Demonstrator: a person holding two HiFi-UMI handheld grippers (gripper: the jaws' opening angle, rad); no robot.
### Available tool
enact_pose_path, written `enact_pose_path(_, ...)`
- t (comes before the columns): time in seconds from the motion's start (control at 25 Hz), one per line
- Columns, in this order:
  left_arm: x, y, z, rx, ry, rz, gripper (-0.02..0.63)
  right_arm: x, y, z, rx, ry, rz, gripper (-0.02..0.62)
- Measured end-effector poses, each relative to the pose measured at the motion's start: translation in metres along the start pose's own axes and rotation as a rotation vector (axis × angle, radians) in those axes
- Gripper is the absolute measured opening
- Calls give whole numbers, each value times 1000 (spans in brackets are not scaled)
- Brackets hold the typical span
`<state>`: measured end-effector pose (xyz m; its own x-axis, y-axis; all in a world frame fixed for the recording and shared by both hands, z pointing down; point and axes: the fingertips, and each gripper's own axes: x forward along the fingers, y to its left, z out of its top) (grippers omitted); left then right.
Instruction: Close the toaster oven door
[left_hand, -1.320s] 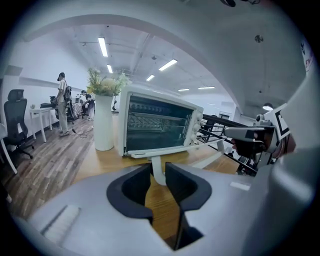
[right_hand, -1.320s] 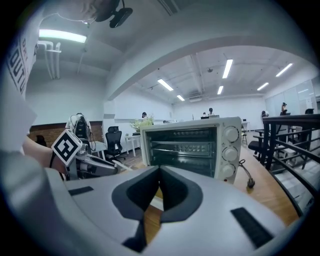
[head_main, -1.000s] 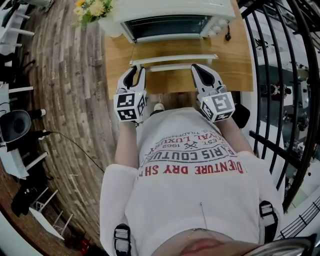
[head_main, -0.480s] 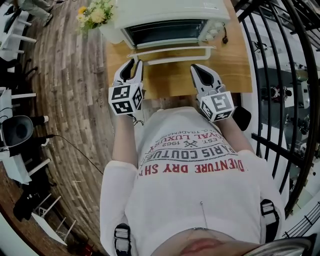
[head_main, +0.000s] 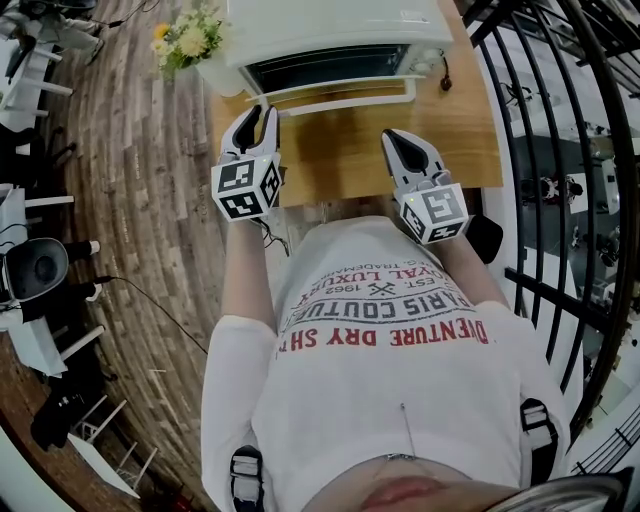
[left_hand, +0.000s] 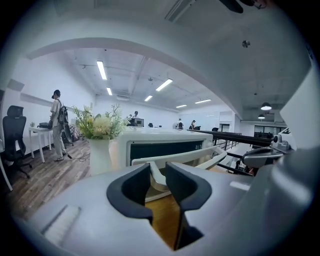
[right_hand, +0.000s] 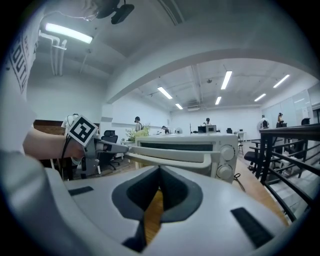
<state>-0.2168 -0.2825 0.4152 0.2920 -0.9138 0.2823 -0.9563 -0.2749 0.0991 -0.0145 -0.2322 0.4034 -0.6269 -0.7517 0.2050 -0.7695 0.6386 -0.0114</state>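
Left gripper view: looks along the left claw (left_hand: 158, 172), spread a little, with the left end of the door handle (left_hand: 186, 158) showing in its gap, touching or not impossible to tell. Right gripper view: finds the right claw (right_hand: 159, 172) pressed together on nothing, low over the wooden surface (right_hand: 151, 210), on the near side of that handle. Farther out, head view: puts the toaster oven door (head_main: 340, 90) tilted partway up on the toaster oven (head_main: 330, 20) at the surface's far edge, a vase of flowers (head_main: 190, 30) just left of it.
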Motion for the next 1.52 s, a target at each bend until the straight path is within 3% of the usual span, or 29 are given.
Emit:
enact_pose_path(0.8,37,21,38,20,-69,9,100,-1,-21,-1,7,8,-59,5)
enact_pose_path(1.16,48,25,44,-8,-68,-46,101,0,-23,-7,11,35,-67,6)
enact_pose_path(1.36,49,27,44,34,-62,-10,101,2,-18,-2,3,30,-55,5)
enact_pose_path(1.52,40,24,58,137,-105,52,88,-1,-15,1,0,26,-46,5)
